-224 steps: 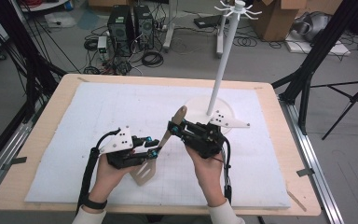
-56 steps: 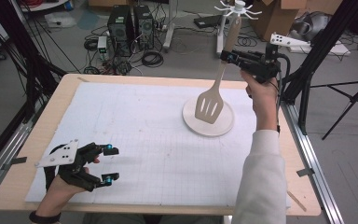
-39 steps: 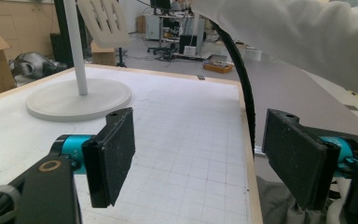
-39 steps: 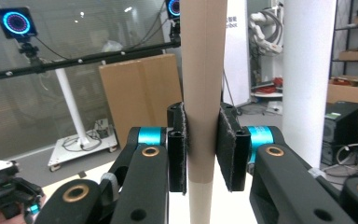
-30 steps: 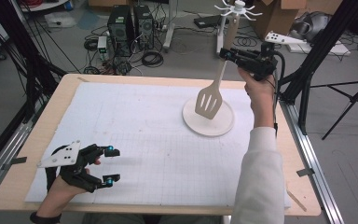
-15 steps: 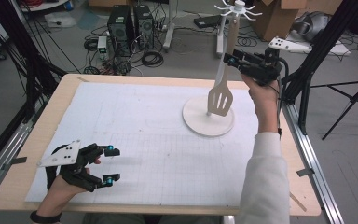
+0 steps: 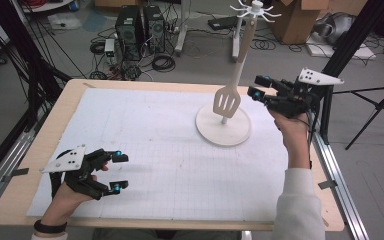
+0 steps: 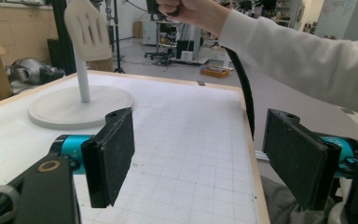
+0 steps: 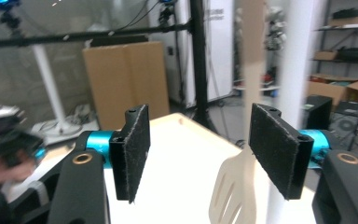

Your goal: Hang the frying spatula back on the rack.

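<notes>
High view: right claw just opened wide, empty, beside spatula hanging on rack; left claw wide, empty.

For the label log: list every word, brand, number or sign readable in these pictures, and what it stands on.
No text can be read.
White panel behind the black pole in the right gripper view: a dark line of print near its top, too blurred to read.
Spatula, rack base, gridded mat, cardboard boxes: no lettering shows.
</notes>
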Demonstrator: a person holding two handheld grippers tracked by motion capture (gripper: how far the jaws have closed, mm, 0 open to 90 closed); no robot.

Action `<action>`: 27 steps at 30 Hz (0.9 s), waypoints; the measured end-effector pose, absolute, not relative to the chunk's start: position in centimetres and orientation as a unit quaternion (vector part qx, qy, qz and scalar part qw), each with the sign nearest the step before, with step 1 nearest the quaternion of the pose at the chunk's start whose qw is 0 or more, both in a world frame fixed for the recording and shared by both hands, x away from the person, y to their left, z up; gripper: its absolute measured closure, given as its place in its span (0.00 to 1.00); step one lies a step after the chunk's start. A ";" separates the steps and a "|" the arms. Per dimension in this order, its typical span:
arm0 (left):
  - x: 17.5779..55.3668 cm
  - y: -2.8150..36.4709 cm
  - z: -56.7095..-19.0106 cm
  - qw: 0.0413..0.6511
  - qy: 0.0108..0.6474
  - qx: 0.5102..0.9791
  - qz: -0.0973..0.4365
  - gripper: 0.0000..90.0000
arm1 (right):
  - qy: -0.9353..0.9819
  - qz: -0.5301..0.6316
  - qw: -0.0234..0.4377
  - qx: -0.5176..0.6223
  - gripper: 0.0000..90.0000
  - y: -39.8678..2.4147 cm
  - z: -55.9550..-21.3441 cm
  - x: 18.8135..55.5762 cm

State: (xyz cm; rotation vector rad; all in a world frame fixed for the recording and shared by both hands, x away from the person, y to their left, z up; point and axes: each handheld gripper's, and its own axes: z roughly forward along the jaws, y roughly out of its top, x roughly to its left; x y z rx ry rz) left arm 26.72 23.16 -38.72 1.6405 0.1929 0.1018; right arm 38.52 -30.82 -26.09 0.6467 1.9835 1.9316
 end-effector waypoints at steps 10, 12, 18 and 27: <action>27.3 23.8 -39.0 0.674 0.094 0.731 0.053 0.28 | 0.712 0.672 0.119 0.167 0.35 -29.3 -29.5 34.3; 27.3 23.8 -39.1 0.674 0.097 0.730 0.054 0.28 | 0.718 0.668 0.113 0.157 0.34 -28.8 -30.3 33.6; 27.3 23.6 -39.4 0.672 0.098 0.732 0.055 0.27 | 0.739 0.653 0.095 0.135 0.30 -27.1 -32.9 31.3; 27.5 23.2 -39.9 0.670 0.099 0.734 0.055 0.27 | 0.749 0.646 0.077 0.124 0.25 -25.4 -35.7 29.1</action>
